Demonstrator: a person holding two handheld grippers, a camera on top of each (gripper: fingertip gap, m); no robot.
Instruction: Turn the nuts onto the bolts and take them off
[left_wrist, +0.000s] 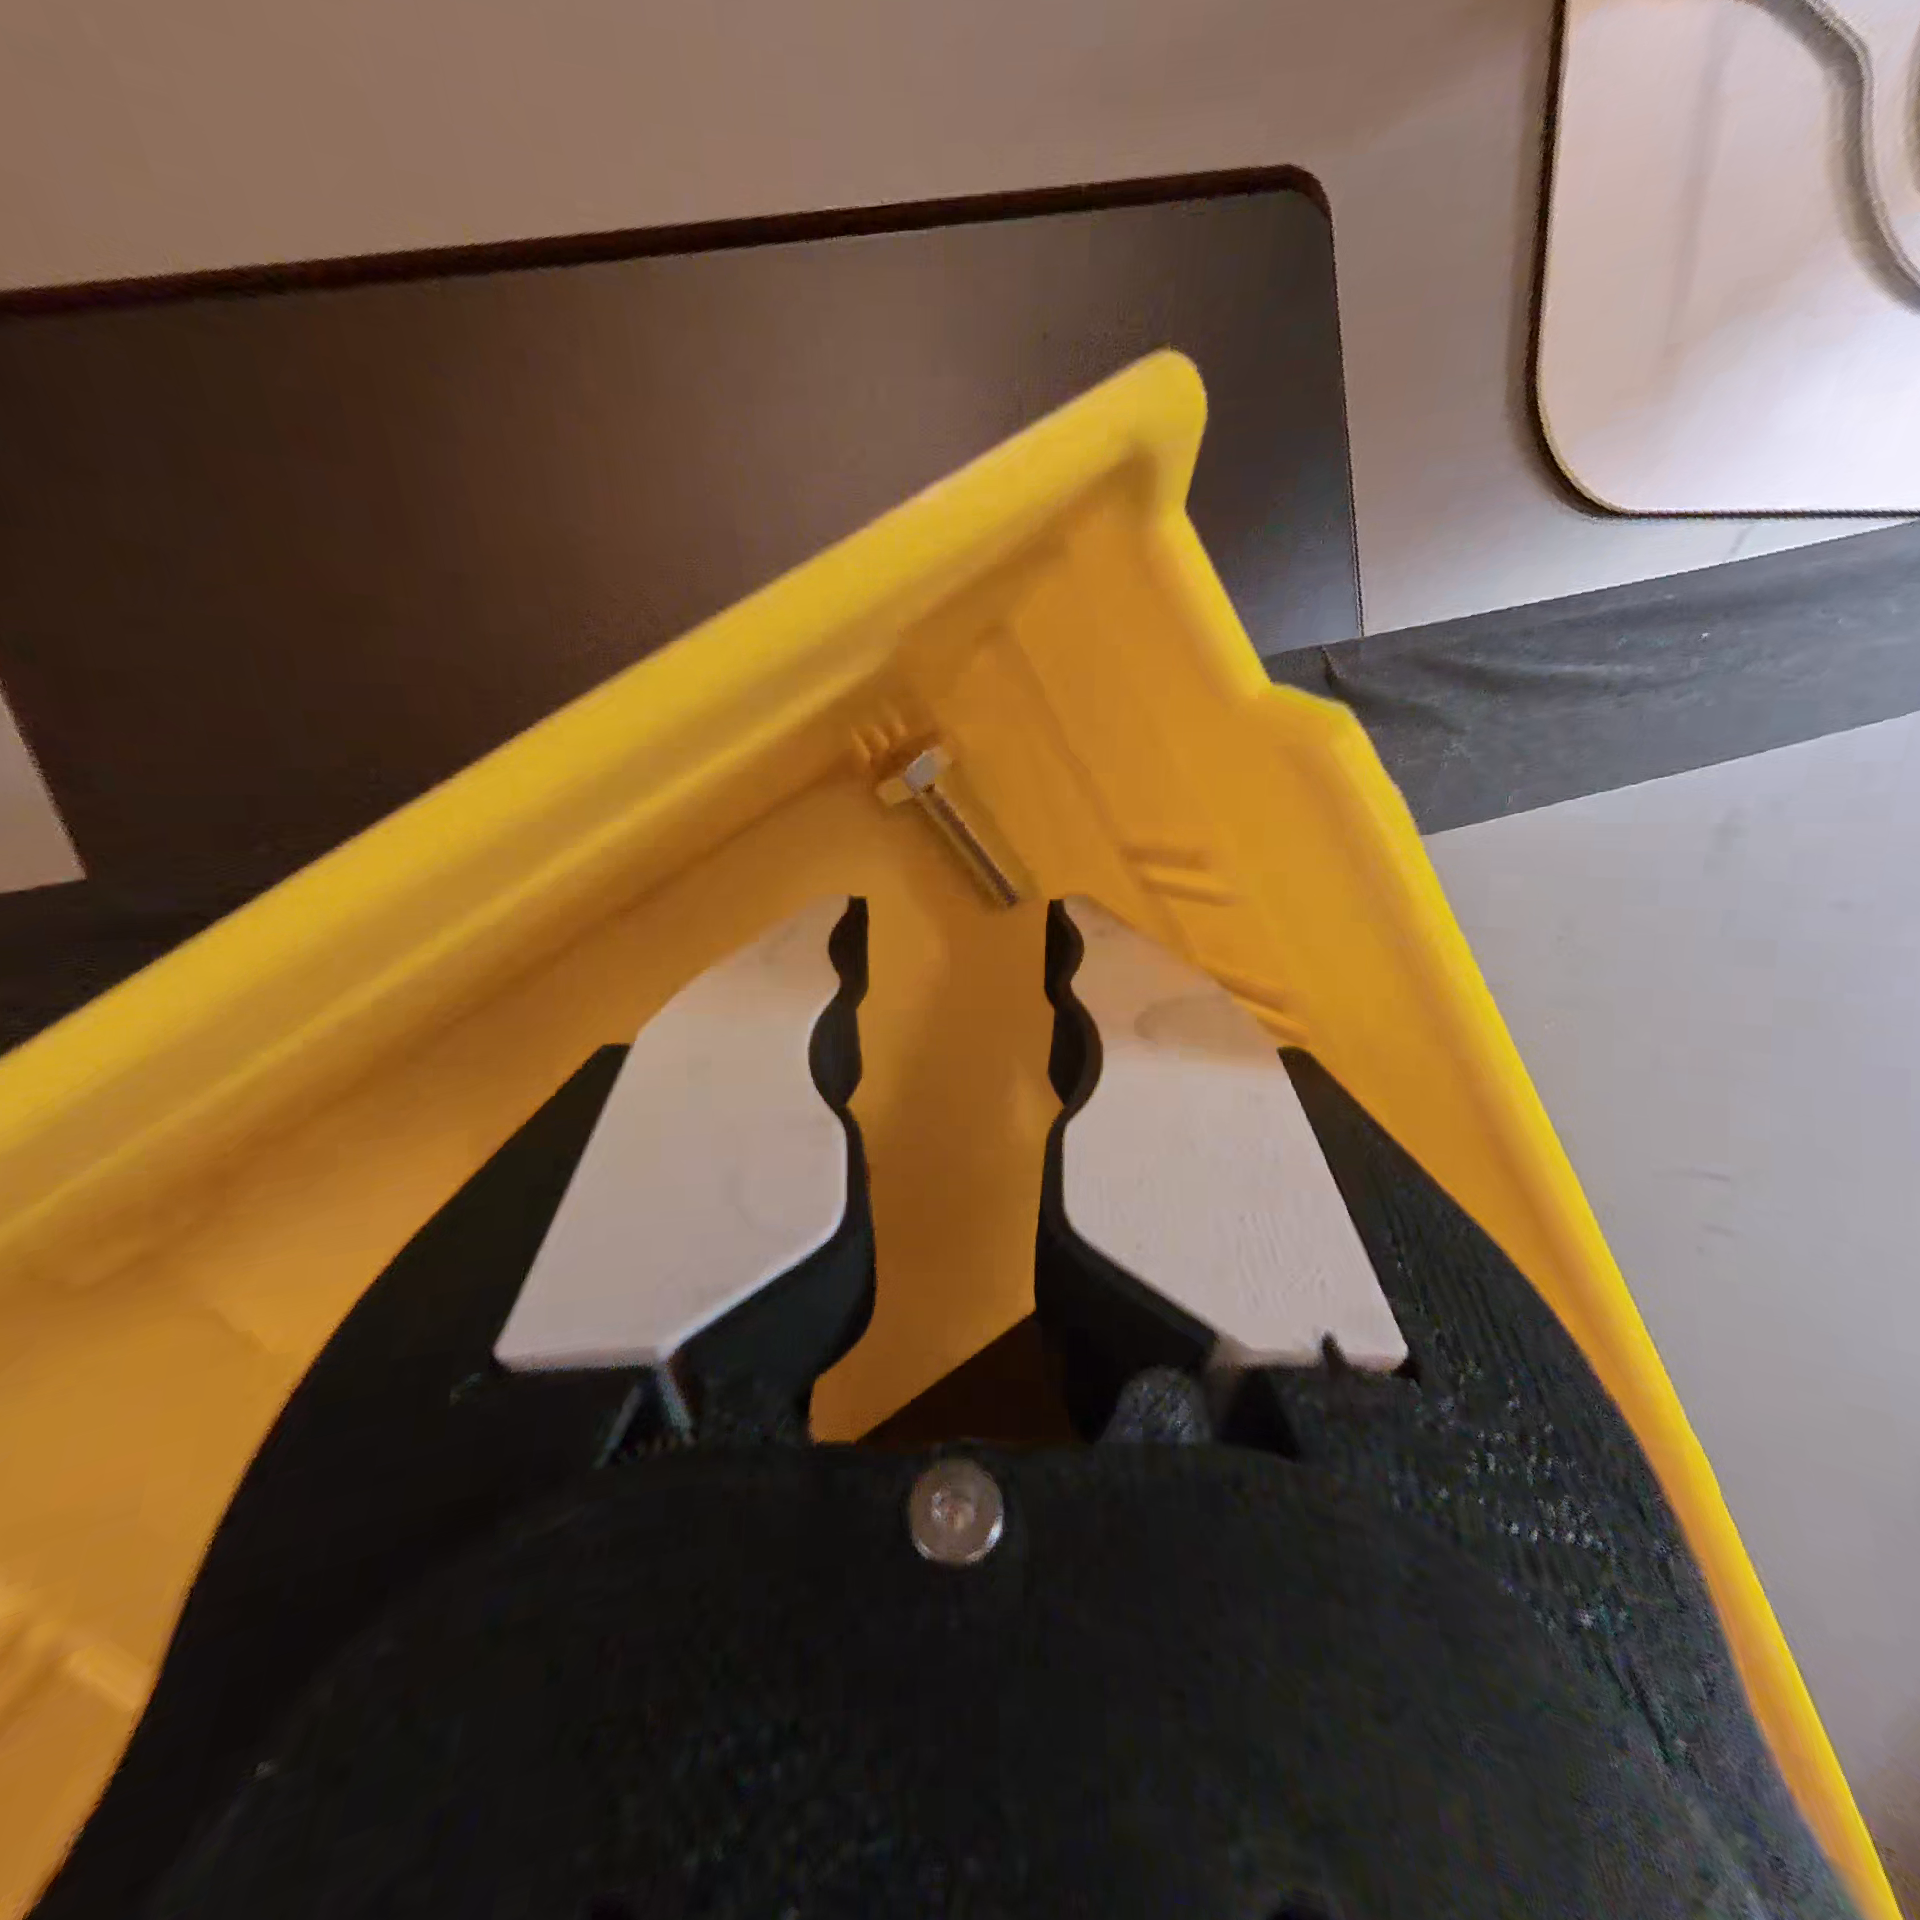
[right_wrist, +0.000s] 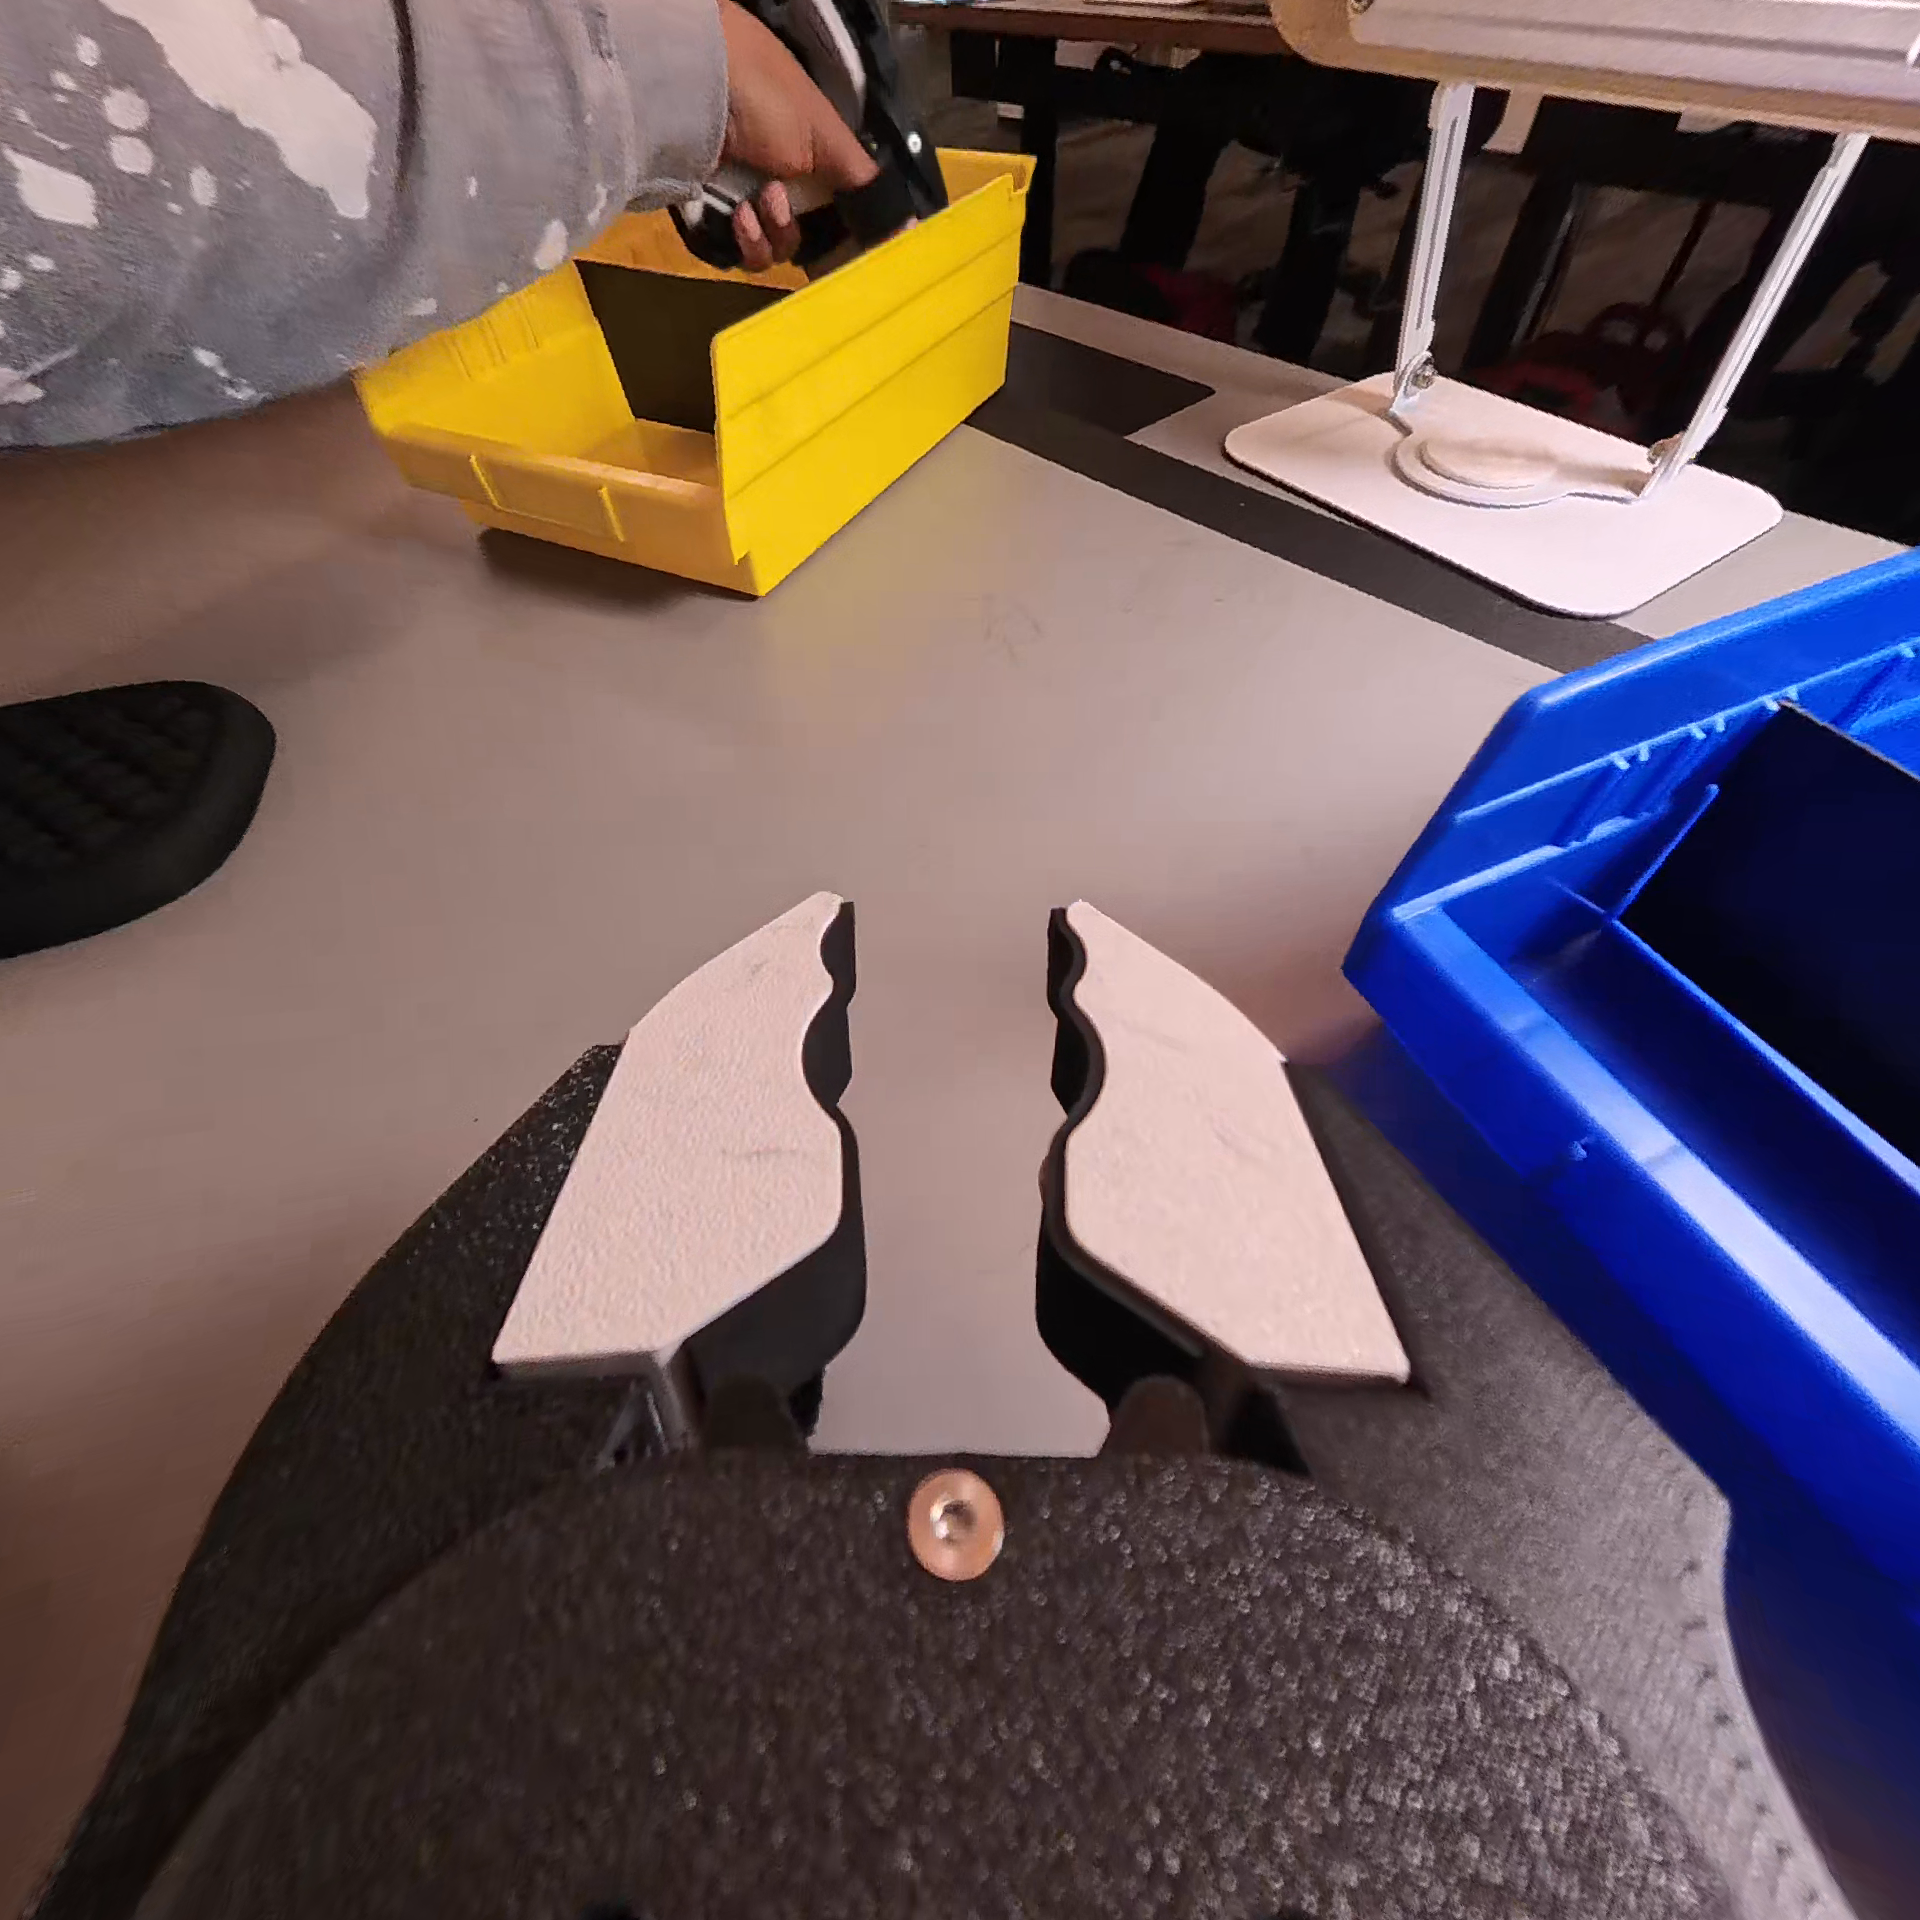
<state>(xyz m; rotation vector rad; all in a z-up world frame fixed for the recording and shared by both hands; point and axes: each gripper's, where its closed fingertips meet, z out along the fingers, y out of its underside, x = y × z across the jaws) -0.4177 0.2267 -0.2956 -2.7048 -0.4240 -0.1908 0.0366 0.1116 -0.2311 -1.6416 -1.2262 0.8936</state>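
Observation:
In the left wrist view a silver bolt lies on the floor of a yellow bin, its hex head against the bin's far corner. My left gripper is open inside the bin, its tips just short of the bolt's threaded end. In the right wrist view my right gripper is open and empty, low over the grey table. The same yellow bin stands at the far left there, with a hand holding the left gripper inside it. No nut is in view.
A blue bin with a dark divider stands close at the right of my right gripper. A black textured pad lies at the left. A white stand base sits at the back right, beside a strip of black tape. My right fingertips sit around 50 cm from my left ones.

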